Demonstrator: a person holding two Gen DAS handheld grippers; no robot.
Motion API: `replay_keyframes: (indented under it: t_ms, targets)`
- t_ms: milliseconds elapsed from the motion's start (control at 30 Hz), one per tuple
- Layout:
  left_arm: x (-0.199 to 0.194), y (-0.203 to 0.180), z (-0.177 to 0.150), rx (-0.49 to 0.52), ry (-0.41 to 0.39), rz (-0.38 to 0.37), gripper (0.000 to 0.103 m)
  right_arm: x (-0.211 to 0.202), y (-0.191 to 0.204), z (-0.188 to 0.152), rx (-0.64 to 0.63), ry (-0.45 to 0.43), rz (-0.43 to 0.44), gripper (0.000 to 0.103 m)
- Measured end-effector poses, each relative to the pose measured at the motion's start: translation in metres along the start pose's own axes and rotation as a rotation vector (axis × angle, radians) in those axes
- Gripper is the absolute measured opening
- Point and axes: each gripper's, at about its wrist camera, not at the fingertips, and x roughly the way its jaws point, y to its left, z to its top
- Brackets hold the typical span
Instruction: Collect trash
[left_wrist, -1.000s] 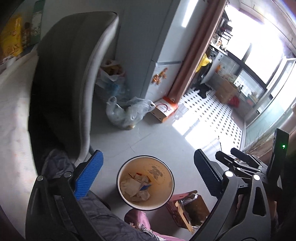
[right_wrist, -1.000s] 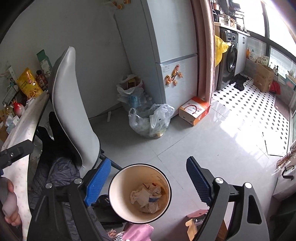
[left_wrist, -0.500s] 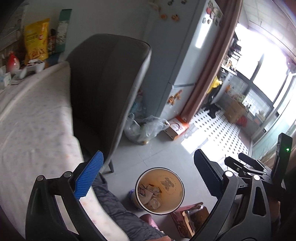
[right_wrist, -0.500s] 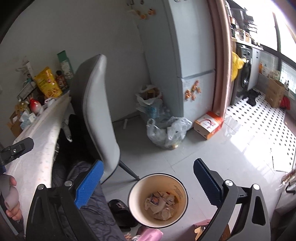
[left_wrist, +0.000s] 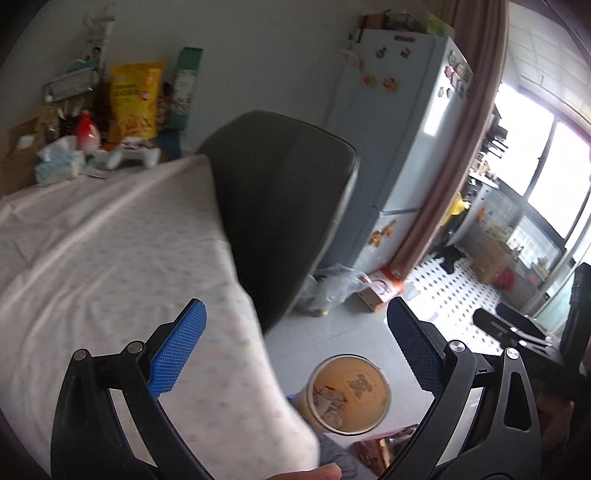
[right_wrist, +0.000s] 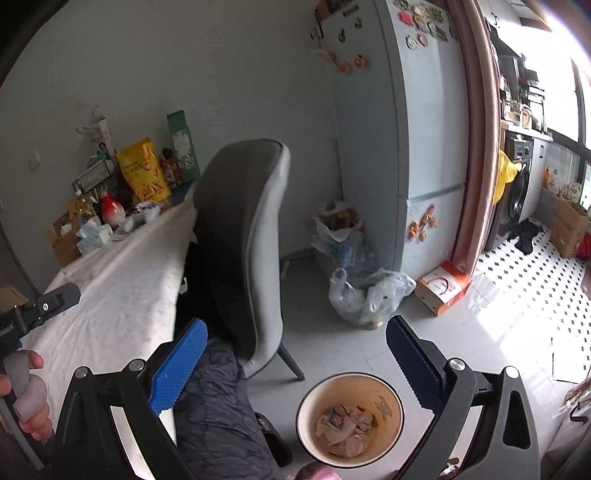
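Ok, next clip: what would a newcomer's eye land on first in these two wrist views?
Probably the round waste bin on the floor, low between the wide-open fingers of the right gripper, with crumpled paper in its bottom. Next, the grey chair beside the white-clothed table. Then the yellow snack bag among clutter at the table's far end.

Crumpled paper (right_wrist: 345, 430) in glossy bin (right_wrist: 391, 402); matt cloth table cover (right_wrist: 122, 295); ribbed blue pads (right_wrist: 177, 373).

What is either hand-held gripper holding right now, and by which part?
Nothing. The left hand-held gripper and the right hand-held gripper both stand open and empty, above the trash bin on the floor.
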Motion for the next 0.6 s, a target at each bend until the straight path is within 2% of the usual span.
replay_keyframes:
  t_ms: [200, 500, 600]
  targets:
    - [-0.033, 0.022, 0.003, -0.014, -0.039, 0.052, 0.097, -0.019, 0.03, 0.01, -0.007, -0.03, 0.033, 0.095]
    - [-0.078, 0.045, 0.003, -0.013, -0.096, 0.087, 0.097, -0.054, 0.067, 0.021, -0.023, -0.09, -0.018, 0.095]
    - [-0.093, 0.051, 0.003, -0.002, -0.118, 0.104, 0.097, -0.063, 0.072, 0.02, 0.001, -0.104, -0.095, 0.096]
